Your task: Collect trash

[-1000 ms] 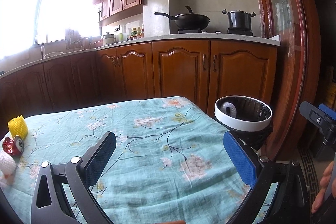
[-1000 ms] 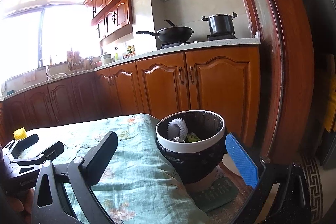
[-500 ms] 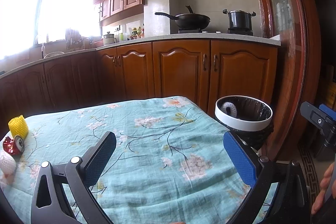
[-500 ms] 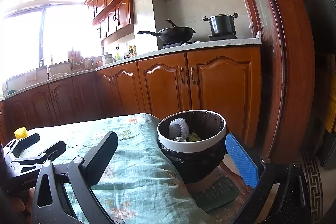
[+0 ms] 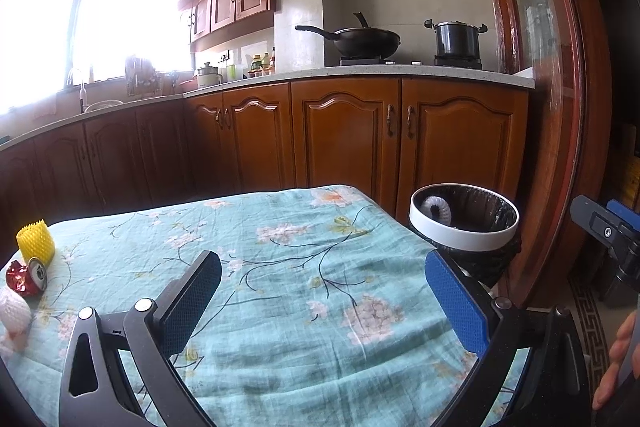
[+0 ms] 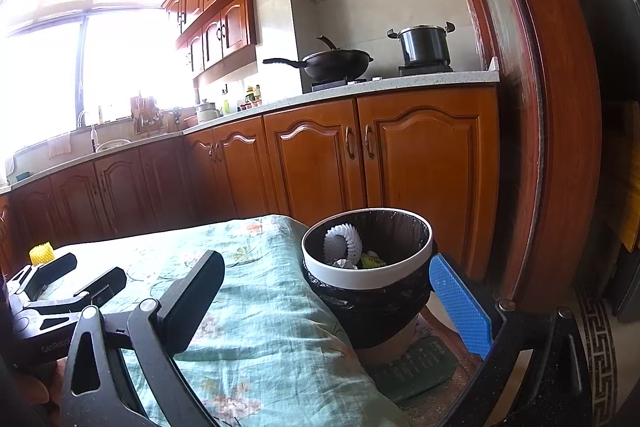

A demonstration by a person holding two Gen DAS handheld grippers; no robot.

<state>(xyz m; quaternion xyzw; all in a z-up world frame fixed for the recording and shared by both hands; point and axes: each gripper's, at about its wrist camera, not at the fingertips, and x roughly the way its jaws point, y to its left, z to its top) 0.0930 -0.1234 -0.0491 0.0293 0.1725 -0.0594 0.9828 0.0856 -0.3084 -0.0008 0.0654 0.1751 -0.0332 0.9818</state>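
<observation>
A person is holding two grippers over a table covered with a teal floral cloth (image 5: pixel 304 291). The left gripper (image 5: pixel 322 301) is hovering above the middle of the cloth, its two fingers spread wide and gripping nothing. The right gripper (image 6: pixel 328 301) is hanging over the table's right edge, its jaws likewise gaping and empty, with the trash bin (image 6: pixel 368 277) sitting between its fingers in the right wrist view.

The bin, white-rimmed and lined with a black bag, is standing just beside the right end of the table. A white foam fruit net (image 6: pixel 343 246) is lying inside it against the far left wall, next to crumpled white paper and a green scrap.

Three pieces of trash are waiting at the far left end of the cloth: a yellow foam net (image 5: pixel 35 241) standing upright, a crushed red can (image 5: pixel 27 277) just nearer than it, and another white foam net (image 5: pixel 14 313) nearest, at the picture's edge. All three are lying well apart from both grippers.

Behind the table, wooden cabinets (image 5: pixel 344 135) are running along the wall, with a black wok (image 5: pixel 366 41) and a pot (image 5: pixel 456 37) resting on the hob.
</observation>
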